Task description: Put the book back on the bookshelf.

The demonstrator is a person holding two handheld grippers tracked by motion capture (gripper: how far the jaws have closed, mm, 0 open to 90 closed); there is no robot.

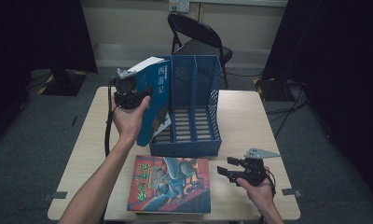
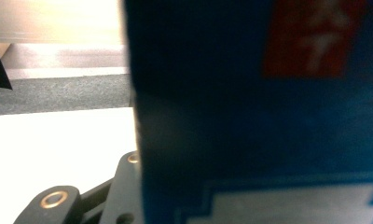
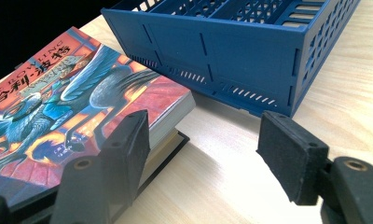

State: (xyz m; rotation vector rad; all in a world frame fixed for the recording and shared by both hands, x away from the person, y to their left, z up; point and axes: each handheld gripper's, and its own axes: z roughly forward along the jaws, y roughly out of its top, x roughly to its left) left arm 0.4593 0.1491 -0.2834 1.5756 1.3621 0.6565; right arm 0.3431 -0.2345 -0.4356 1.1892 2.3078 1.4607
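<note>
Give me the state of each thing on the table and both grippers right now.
left gripper: shut on the blue book, held above the table.
blue book: upright, tilted, lower end in the leftmost slot.
file rack: standing on the table, other two slots empty.
illustrated book: lying flat, cover up, on another book.
right gripper: open, holding nothing, beside the illustrated book.

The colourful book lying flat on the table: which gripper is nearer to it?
Right. The right gripper rests open just beside the colourful book; the left gripper is up at the file rack, holding a blue book.

Blue book (image 1: 154,100) spine reads 西游记, colourful book (image 3: 58,116) cover reads 哈利·波特
</note>
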